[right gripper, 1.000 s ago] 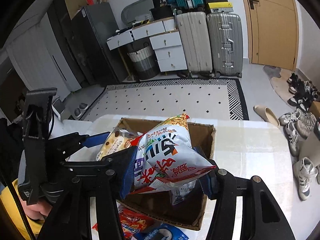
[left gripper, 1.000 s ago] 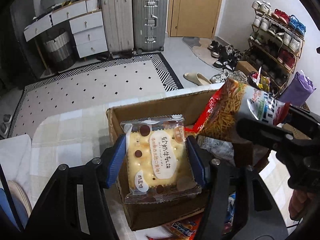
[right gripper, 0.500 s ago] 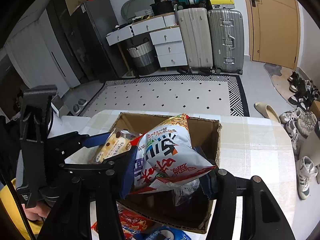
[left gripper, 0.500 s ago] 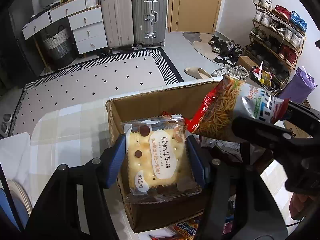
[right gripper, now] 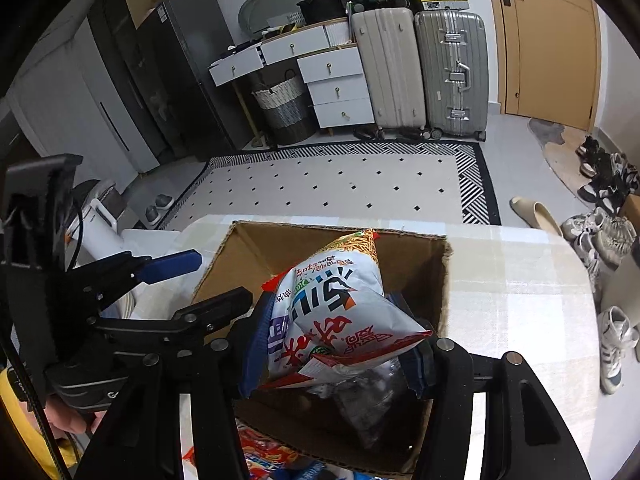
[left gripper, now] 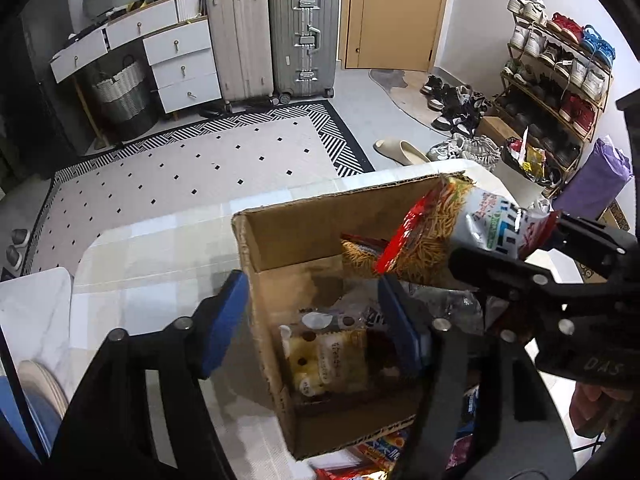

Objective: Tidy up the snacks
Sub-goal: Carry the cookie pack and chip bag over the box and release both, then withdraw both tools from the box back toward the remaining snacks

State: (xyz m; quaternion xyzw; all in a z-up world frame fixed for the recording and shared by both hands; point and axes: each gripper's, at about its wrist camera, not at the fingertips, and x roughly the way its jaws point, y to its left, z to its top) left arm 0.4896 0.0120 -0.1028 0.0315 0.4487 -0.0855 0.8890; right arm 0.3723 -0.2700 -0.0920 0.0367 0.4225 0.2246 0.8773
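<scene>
Snacks sit in two places: the cracker packet [left gripper: 328, 360] lies loose on the floor of the cardboard box [left gripper: 256, 240], below the left gripper [left gripper: 312, 328], whose jaws are opening and straddle the box wall, while the right gripper [right gripper: 336, 344] jaws clamp the noodle-snack bag [right gripper: 336, 308] above the box.

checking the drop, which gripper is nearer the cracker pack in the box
Left. The left gripper hangs right above the cracker pack, jaws opening and empty; the right gripper holds the chip bag further along the box.
</scene>
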